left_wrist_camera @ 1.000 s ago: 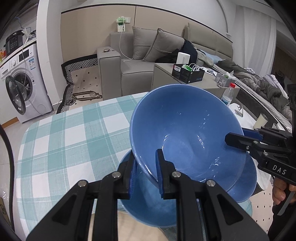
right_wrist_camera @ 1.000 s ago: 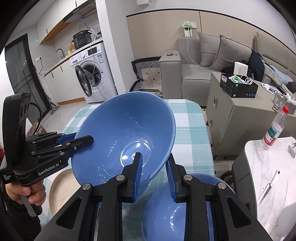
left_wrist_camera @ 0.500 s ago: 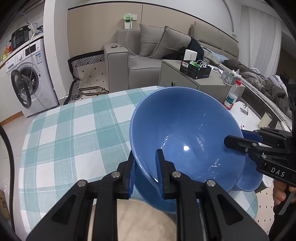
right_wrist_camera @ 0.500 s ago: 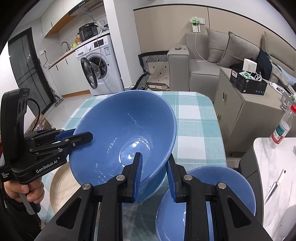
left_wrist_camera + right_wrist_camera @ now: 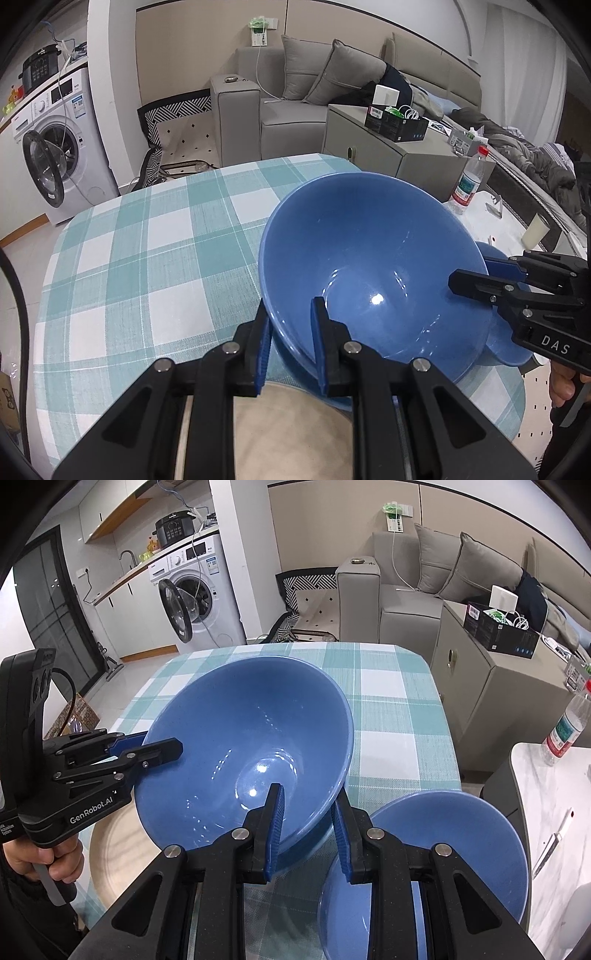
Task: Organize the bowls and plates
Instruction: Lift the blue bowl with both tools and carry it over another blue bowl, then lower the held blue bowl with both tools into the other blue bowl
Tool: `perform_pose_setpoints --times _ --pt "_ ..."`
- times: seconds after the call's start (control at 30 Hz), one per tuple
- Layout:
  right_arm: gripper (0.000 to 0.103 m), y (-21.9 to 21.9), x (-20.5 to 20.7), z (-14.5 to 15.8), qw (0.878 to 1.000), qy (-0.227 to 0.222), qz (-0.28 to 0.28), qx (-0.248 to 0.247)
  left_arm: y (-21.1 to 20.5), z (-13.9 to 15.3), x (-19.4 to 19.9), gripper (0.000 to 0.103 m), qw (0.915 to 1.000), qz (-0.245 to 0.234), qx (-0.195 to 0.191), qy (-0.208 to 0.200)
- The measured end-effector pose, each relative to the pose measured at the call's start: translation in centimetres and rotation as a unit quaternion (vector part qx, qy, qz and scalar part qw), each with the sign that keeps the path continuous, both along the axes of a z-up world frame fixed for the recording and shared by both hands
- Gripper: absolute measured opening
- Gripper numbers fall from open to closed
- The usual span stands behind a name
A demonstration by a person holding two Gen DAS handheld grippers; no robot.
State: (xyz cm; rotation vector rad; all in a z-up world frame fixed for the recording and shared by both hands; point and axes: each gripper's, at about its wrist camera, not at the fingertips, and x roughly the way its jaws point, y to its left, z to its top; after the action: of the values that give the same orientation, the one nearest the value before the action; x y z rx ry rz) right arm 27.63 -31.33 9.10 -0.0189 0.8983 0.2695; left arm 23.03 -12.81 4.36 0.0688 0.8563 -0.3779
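A: Where's the big blue bowl (image 5: 373, 266)?

B: Centre of both views, tilted, held over the checked counter (image 5: 147, 258). The left tool (image 5: 291, 343) is clamped on its near rim in the left wrist view, one pad inside the bowl and one outside

A: And the right tool (image 5: 308, 823)?

B: Same grip on the opposite edge; in the right wrist view its fingers pinch the rim, the left one inside the bowl. Each tool also shows in the other's view, at the frame edge: the right tool (image 5: 480, 280) at the right, the left tool (image 5: 155, 751) at the left

A: Anything else on the counter?

B: A second blue bowl (image 5: 443, 849) sits at the lower right of the right wrist view, partly behind the tool. A beige plate (image 5: 114, 853) lies at lower left, under the raised bowl. In the left wrist view that plate (image 5: 295, 435) fills the bottom centre, between the tool's arms

A: Background?

B: A washing machine (image 5: 55, 147) at the left with its door open, a grey sofa (image 5: 314, 92) at top centre, and a water bottle (image 5: 467, 181) at the right
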Motion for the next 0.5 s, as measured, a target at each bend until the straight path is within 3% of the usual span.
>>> perform_pose_setpoints --times 0.5 --pt "0.027 0.7 0.6 -1.6 1.0 0.014 0.003 -0.026 -0.2 -1.6 0.2 0.017 0.9998 0.002 0.017 0.013"
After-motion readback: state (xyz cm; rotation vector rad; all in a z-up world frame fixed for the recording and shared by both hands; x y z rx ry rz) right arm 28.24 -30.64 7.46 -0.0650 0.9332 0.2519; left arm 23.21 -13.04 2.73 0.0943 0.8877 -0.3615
